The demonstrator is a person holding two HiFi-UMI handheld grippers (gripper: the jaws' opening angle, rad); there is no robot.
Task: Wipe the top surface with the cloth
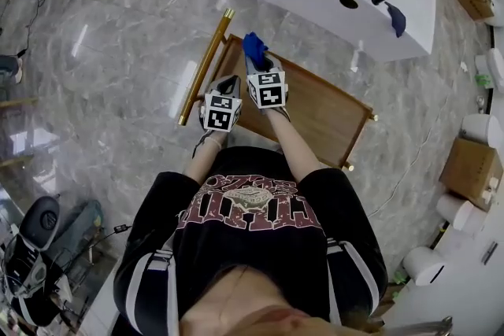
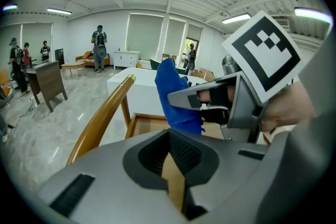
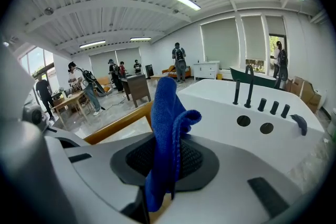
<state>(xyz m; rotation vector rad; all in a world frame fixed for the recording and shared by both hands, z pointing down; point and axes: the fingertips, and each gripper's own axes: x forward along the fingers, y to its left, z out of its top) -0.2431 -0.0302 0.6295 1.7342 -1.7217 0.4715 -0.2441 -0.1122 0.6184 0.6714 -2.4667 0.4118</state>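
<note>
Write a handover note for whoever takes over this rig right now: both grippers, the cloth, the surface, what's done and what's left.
Right hand-held gripper: shut on the blue cloth, which sticks up out of its jaws.
Left hand-held gripper: jaws together, nothing in them, held beside the right one.
Both are over the left end of the wooden top, next to its gold rail.
Done: the cloth is in hand. Whether it touches the wood can't be told, and the top shows no wipe marks.
Left: probably press the cloth down and wipe across to the right end.
</note>
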